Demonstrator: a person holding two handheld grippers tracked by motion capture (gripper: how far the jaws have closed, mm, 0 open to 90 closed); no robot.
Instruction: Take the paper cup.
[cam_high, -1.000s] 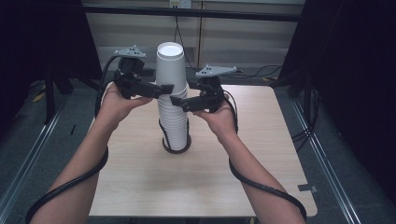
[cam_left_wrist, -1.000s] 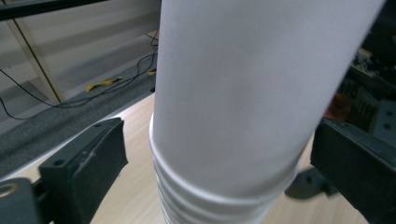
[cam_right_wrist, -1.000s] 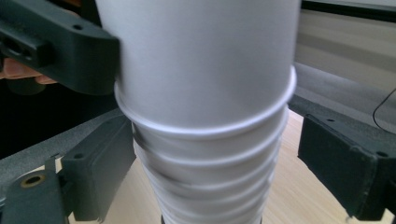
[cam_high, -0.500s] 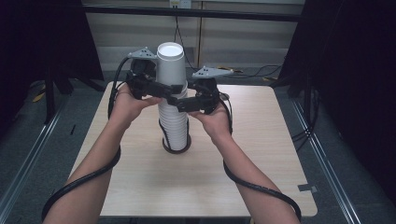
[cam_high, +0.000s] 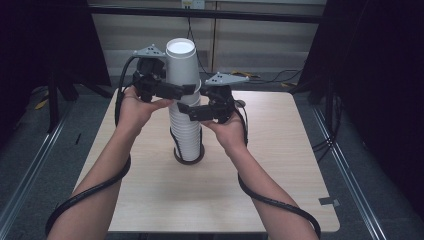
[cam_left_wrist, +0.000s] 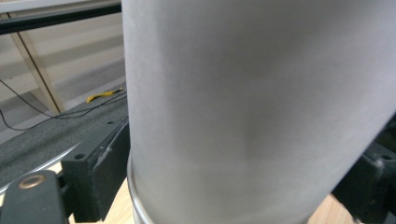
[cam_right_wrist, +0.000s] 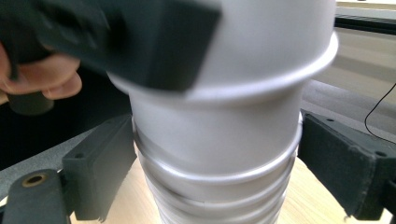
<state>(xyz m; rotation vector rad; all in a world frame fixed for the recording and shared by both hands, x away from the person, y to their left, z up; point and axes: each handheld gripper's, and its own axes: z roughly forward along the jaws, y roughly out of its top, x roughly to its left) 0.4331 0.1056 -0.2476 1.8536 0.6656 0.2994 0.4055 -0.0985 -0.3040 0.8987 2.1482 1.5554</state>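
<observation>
Nearest the viewer: two bare forearms are coming in over the front edge of the counter (cam_high: 150, 210), each trailing a black cable that is looping down past the elbow.

Right claw (cam_high: 186, 111): it is sitting against the stack of paper cups (cam_high: 186, 132), roughly at mid-height. In the right gripper view its two black jaws are standing on either side of the nested rims (cam_right_wrist: 219, 186), close against them; it appears to be clamped there, most likely to keep the lower cups from rising with the one above.

Left claw (cam_high: 189, 89): it is positioned higher and is closed around the lower wall of the top cup (cam_high: 181, 65), just above that cup's rolled rim. In the left gripper view the cup's grey-white wall (cam_left_wrist: 252, 107) is lying between the jaws, both pressing on it. The grip low on the cup probably gives purchase for pulling it free.

Stack: the cups are standing upside down and nested, near the middle of the counter, on a dark ring (cam_high: 189, 159) at the base. The top cup is riding loosely above the rest, which suggests separation is under way but not finished.

Farthest: dark frame rails and loose cables on the floor beyond the counter.
</observation>
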